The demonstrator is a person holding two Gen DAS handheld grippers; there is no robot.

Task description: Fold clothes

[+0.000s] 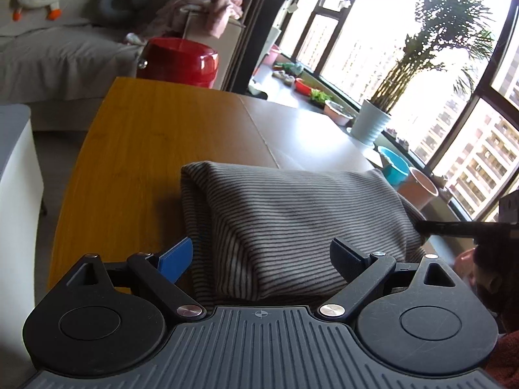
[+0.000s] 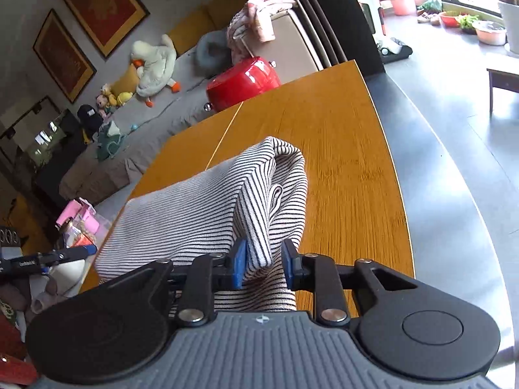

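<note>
The striped garment [image 1: 292,227] sits bunched in a soft, partly doubled bundle on the wooden tabletop [image 1: 136,136], and the right gripper [image 2: 262,267] is pinched onto a rolled edge of it at the bundle's right side. The left gripper [image 1: 262,259] hangs spread wide over the near edge, gripping nothing. Light, limp knit, I'd say: it'll sag and slide, so an edge or corner is the hold.

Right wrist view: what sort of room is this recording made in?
Most likely a home living room: a sofa strewn with plush toys, framed pictures above it, and a wooden table nearby.
</note>
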